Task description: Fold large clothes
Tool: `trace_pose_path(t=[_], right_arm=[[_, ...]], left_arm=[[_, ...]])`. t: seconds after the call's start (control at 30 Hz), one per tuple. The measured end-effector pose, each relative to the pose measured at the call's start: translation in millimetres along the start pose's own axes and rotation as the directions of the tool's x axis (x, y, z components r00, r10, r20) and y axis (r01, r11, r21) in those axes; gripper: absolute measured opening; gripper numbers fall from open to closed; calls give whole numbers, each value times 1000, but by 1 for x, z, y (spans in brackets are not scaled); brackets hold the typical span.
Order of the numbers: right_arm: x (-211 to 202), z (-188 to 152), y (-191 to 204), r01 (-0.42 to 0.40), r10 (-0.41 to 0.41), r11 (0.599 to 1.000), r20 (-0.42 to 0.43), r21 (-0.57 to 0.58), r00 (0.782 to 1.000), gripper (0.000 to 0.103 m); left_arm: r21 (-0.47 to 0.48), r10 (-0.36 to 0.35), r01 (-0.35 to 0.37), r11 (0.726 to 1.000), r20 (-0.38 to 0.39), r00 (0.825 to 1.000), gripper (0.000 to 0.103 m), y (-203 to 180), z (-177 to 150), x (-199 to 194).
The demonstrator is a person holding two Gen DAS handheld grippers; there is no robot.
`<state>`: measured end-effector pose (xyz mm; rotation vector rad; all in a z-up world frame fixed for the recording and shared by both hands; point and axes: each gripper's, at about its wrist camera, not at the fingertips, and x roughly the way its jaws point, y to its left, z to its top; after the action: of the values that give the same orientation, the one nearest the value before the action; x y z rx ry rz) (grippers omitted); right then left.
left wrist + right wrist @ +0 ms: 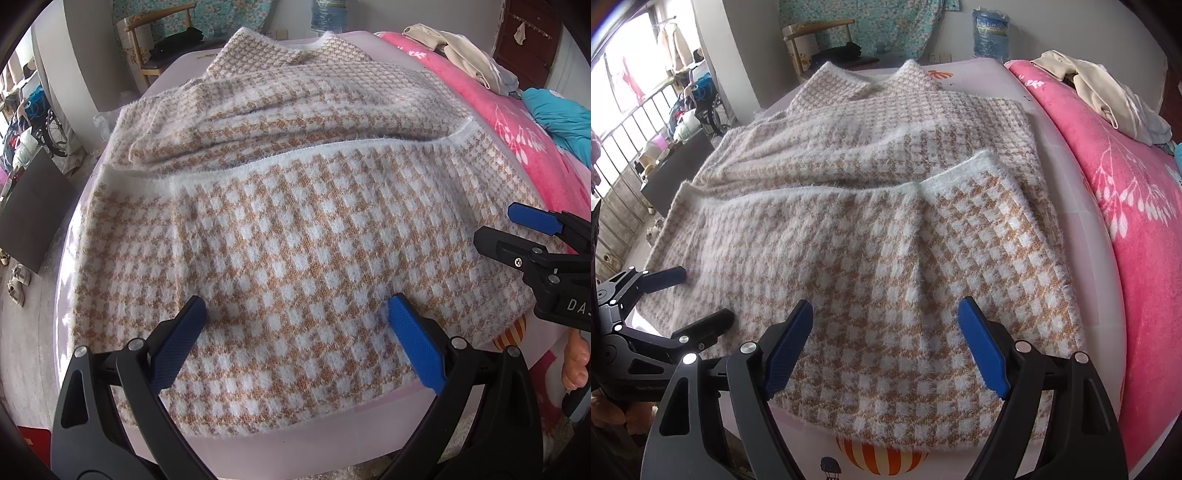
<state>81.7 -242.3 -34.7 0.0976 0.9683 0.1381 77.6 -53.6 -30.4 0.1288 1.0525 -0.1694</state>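
- Left gripper [297, 306] hovering wide open over the near half of a fuzzy tan-and-white houndstooth sweater [295, 229], blue pads [413, 339] parted with only knit showing between them, nothing gripped.
- Right gripper [886, 314] likewise spread wide above the sweater's right-hand near portion, empty; also showing at the right edge of the left wrist view [513, 232].
- Sweater lying across a pale pink sheet [369, 428] on the bed, lower portion already doubled up toward the neckline, white ribbed hem [295, 157] running crosswise at mid-garment, a sleeve [997, 229] laid over the right side.
- Pink floral blanket [1126, 184] and a heap of cream clothing [1100, 88] sitting just beside the sweater's right edge, apart from it.
- Appearing to be lining up the next fold, with the garment roughly halved and more folding likely remaining.
- Doing it well, by this reading: lowering both grippers to matching points on the near edge, one toward each side, so the fold line stays square to the hem.
- Pinching all stacked layers together rather than the top knit alone, the fluffy yarn probably slipping or stretching under a shallow bite.
- Lifting both sides evenly and laying the fold down without dragging, keeping the sleeve tucked inside the outline.
- Keeping clear of the blanket to avoid snagging it into the fold.
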Motion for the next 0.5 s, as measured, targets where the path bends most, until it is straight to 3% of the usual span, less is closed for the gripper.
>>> trace_pose_path(t=[0.5], right_arm=[[-7, 11, 3, -51, 50, 999, 26, 10, 998, 79]], left_arm=[[-15, 25, -25, 1000, 23, 999, 96, 6, 2, -13]])
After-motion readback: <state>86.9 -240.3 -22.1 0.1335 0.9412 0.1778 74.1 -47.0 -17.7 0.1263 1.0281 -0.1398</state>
